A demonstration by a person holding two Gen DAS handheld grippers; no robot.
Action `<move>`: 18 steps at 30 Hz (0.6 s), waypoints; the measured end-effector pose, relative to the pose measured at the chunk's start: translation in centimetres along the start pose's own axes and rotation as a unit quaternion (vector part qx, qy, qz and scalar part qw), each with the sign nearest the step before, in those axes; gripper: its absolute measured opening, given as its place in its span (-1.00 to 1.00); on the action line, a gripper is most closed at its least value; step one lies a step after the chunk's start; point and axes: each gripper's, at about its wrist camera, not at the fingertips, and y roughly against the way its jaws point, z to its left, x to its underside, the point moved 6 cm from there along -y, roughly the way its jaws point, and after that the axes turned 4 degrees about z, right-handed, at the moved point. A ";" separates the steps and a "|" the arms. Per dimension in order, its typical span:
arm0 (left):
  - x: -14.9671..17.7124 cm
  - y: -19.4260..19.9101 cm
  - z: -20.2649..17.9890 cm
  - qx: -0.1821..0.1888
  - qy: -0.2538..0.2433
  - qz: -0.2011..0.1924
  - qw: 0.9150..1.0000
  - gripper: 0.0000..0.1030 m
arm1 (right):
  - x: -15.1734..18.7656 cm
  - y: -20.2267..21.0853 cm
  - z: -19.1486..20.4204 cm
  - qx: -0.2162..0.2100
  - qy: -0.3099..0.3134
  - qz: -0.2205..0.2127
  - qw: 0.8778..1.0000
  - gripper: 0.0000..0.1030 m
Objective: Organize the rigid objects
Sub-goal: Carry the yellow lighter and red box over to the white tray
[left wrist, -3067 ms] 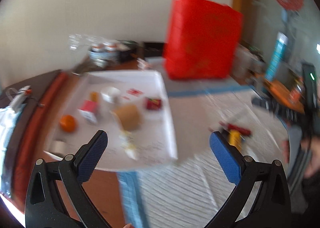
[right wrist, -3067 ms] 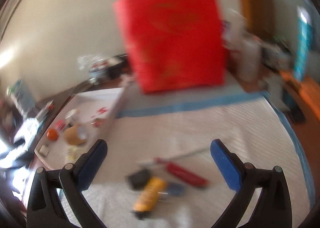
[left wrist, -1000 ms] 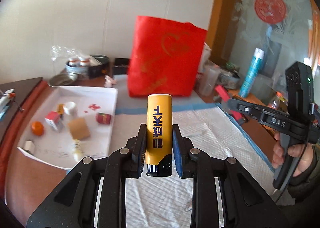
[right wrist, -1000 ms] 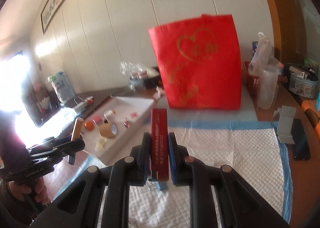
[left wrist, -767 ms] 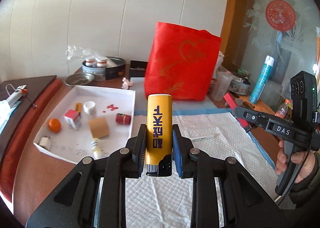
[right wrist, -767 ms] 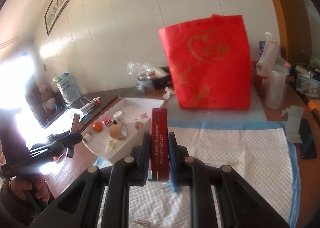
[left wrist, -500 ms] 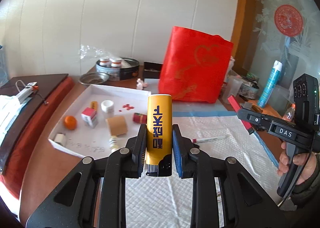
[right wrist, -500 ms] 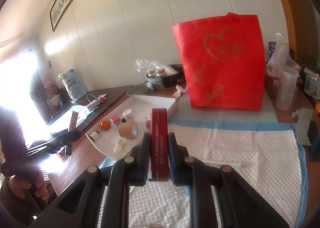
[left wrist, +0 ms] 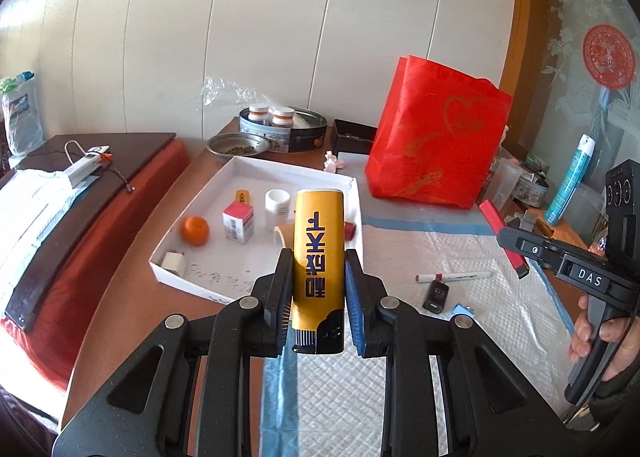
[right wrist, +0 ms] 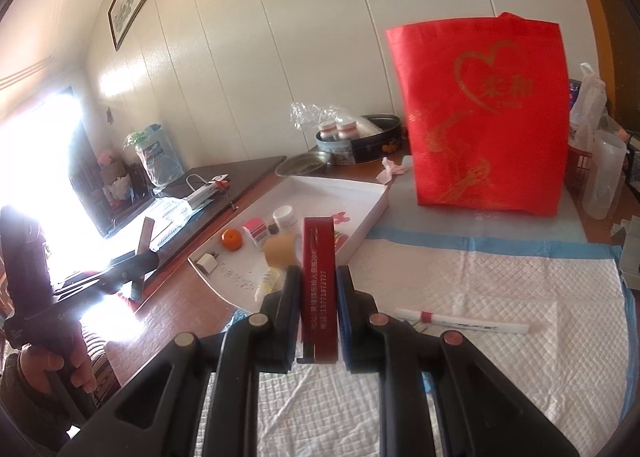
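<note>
Left hand-held gripper [left wrist: 318, 289] clamping yellow lighter [left wrist: 318, 257] upright – right hand-held gripper [right wrist: 318, 313], red lighter [right wrist: 318, 277]

My left gripper [left wrist: 319, 289] fills the lower centre of its own frame, its jaws drawn in tight on a yellow lighter [left wrist: 319, 265] that stands upright between the blue pads. My right gripper [right wrist: 319, 311] sits likewise at lower centre of its view, clamped on a dark red lighter [right wrist: 319, 289], also upright. At the right edge of the left view I see my right hand [left wrist: 608, 341] wrapped around the other tool's handle; my left hand [right wrist: 60, 371] shows at lower left of the right view.
</note>
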 end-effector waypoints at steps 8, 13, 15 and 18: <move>-0.4 0.0 2.2 0.004 -0.001 0.002 1.000 -0.55 | -0.2 -1.0 1.9 0.005 0.000 -0.001 1.000 -0.70; -1.2 -0.3 4.0 0.001 -0.004 0.005 1.000 -0.54 | -0.6 -1.9 2.9 0.008 -0.004 -0.002 1.000 -0.70; -2.4 -0.2 4.7 -0.006 -0.016 0.002 1.000 -0.54 | -0.9 -2.4 3.3 0.010 -0.007 -0.003 1.000 -0.70; -6.2 0.5 5.7 -0.018 -0.038 -0.021 0.999 -0.54 | -2.6 -2.9 3.7 0.011 -0.014 -0.008 1.000 -0.70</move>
